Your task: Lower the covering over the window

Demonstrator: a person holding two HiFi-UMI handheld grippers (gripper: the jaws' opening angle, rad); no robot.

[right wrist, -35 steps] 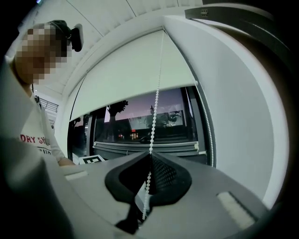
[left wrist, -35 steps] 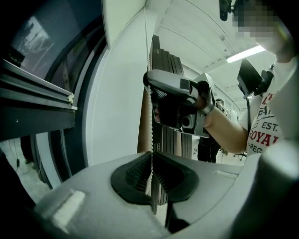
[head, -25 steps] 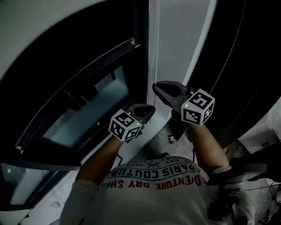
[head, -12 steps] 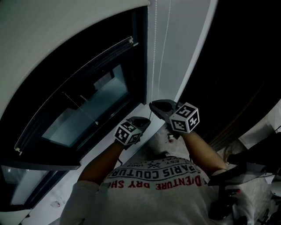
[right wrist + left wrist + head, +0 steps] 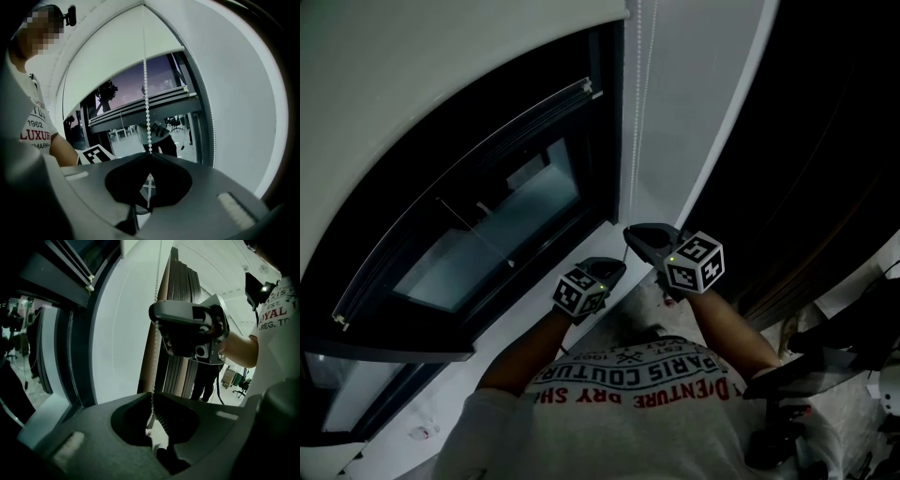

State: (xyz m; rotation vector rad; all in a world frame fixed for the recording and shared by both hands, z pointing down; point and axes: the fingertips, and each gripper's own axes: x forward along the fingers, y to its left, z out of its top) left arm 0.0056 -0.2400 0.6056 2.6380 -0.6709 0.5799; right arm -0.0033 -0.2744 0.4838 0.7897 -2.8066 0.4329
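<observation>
Pinching the bead cord (image 5: pixel 146 93) between its tips, the right gripper (image 5: pixel 150 155) has its jaws fully together. The beads run straight up from the pinch toward the blind (image 5: pixel 117 65). The left gripper (image 5: pixel 152 395) is likewise closed on the cord: a thin strand is caught where its tips meet and hangs on below inside the jaw hollow. In the head view the two tools sit close together by the window's right edge, the right one a little higher than the left. The blind, a pale sheet, covers only the upper part of the window (image 5: pixel 497 230). Below its curved lower edge the dark frame and bare glass show, with a slim grey bar (image 5: pixel 140 110) across the pane. White wall (image 5: pixel 684 112) stands beside the cord, and the person's printed white shirt (image 5: pixel 628 412) fills the bottom of the head view.
</observation>
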